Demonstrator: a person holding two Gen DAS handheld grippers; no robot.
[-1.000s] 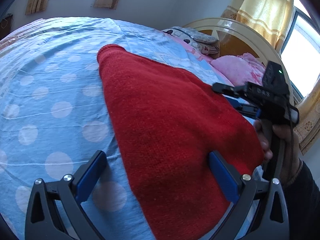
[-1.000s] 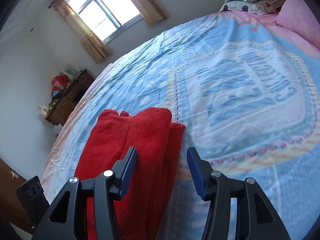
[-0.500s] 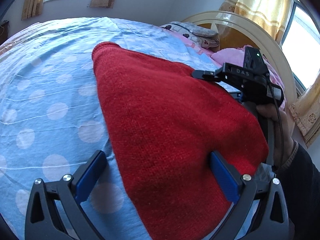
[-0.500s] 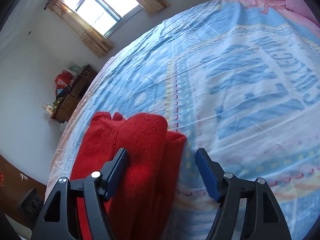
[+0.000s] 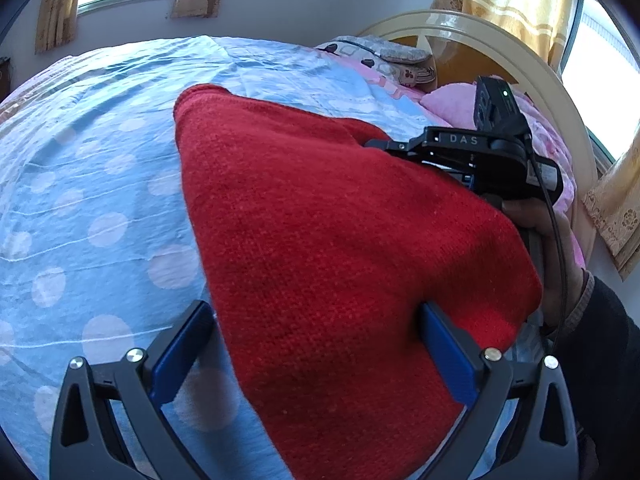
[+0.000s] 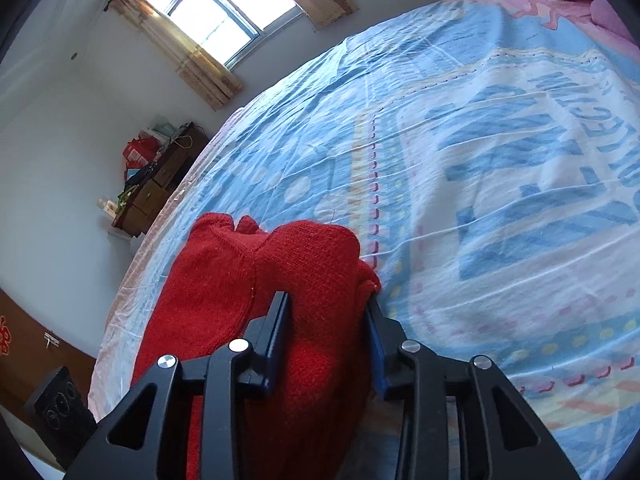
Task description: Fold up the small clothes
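A red knitted garment (image 5: 320, 248) lies folded on the blue bed sheet (image 5: 88, 200). My left gripper (image 5: 312, 344) is open, its jaws wide apart astride the garment's near end. In the right wrist view the garment (image 6: 248, 280) shows as a folded stack. My right gripper (image 6: 326, 328) has its jaws closed in on a thick fold of it. The right gripper also shows in the left wrist view (image 5: 480, 152) at the garment's far right edge, held by a hand.
Pillows (image 5: 384, 60) and a pink blanket (image 5: 460, 100) lie by the rounded headboard (image 5: 500, 36). A dark wooden dresser (image 6: 160, 184) with clutter stands by the wall. A black speaker (image 6: 60, 404) sits on the floor. Windows with curtains are behind.
My right gripper has moved in onto the garment's folded edge and its jaws have closed on it. The left gripper stays open in place over the near end.
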